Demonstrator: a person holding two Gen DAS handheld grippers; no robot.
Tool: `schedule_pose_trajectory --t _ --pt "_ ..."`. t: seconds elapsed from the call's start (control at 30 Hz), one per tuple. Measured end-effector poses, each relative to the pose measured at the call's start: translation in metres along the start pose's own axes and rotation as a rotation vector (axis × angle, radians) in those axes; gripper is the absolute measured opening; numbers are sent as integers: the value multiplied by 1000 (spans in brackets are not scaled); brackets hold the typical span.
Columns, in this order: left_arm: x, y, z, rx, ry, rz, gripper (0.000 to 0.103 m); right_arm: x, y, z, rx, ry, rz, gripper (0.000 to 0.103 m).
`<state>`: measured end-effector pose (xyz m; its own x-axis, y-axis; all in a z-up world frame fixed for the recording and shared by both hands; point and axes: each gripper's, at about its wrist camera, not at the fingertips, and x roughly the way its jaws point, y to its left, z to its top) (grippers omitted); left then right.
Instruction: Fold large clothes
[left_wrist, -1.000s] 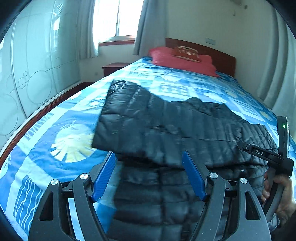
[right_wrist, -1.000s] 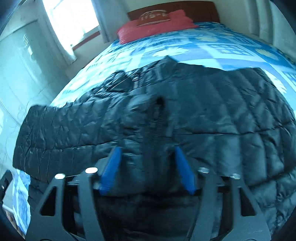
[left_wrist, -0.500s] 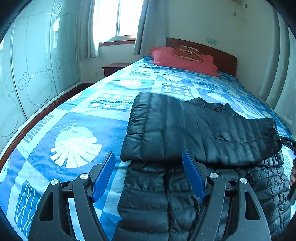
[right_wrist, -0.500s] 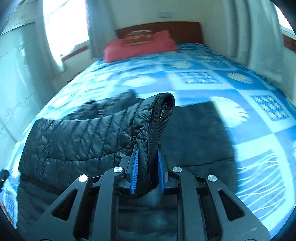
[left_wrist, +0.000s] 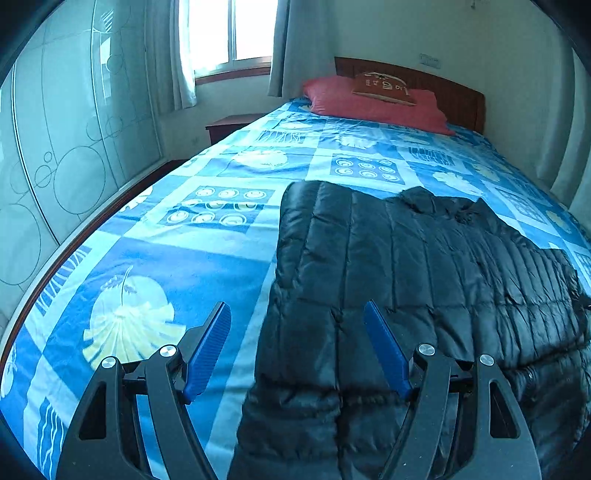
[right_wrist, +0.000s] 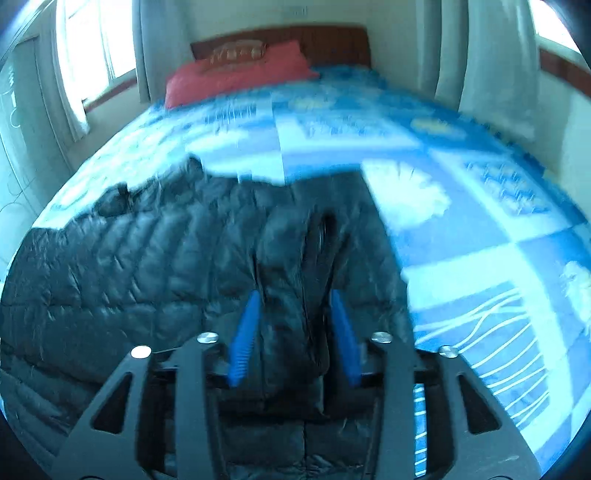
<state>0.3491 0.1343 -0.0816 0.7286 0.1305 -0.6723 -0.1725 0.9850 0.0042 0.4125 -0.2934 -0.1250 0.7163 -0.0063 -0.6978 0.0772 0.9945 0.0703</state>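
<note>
Right wrist view, jacket cuff (right_wrist: 321, 240) between opening fingers (right_wrist: 245, 332)

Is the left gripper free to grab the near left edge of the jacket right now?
Probably yes: the left gripper is open and empty, the jacket edge lies just ahead between its fingers, nothing covering it.

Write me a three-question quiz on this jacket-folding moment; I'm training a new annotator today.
1. True or false: the left gripper is clamped on the black puffer jacket.
2. What lies between the right gripper's opening jaws? A) red pillow B) a fold of the jacket C) nothing
3. What sits on the red pillow at the headboard?

Key
1. False: its jaws stand wide, gripping nothing.
2. B
3. A small brown cushion.
</note>
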Motion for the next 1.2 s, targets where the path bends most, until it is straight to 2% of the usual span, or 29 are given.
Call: schedule_pose_trajectory --t 0.07,0.13,0.23,0.3,0.37,0.47,0.53,0.63,0.73,0.83,0.9,0.93,1.0,1.07,1.2 --pt "9 -2 2 15 6 14 73 2 7 3 -6 4 36 43" --pt "22 -3 1 25 29 40 73 14 16 1 -17 45 71 43" --pt "42 -3 -6 35 89 65 73 42 23 -14 -64 114 33 43" --pt "57 -3 -12 43 135 75 75 48 23 -19 -69 105 30 43" --pt "65 0 -15 29 162 54 75 47 24 -17 -68 111 27 43" --pt "58 6 -12 3 173 41 75 35 24 -10 -54 104 38 42" --pt "40 10 -3 -10 153 38 74 26 25 0 -50 59 49 44" --pt "18 8 17 -19 50 15 74 24 30 18 -38 15 60 49" --pt "30 0 35 -11 17 -8 74 45 37 31 -23 25 74 50" --pt "71 -4 43 -19 88 11 74 73 43 30 -36 77 58 50" --pt "102 -3 37 -27 182 14 75 90 39 24 -23 111 73 53" --pt "113 -1 33 -51 219 -17 75 90 39 23 -19 111 78 53" --pt "109 2 34 -70 215 -25 75 87 40 28 -17 120 78 53" --pt "95 4 39 -69 194 -14 73 76 43 36 -23 87 81 53" --pt "66 -7 63 -38 43 -23 73 72 60 51 -30 35 130 53"
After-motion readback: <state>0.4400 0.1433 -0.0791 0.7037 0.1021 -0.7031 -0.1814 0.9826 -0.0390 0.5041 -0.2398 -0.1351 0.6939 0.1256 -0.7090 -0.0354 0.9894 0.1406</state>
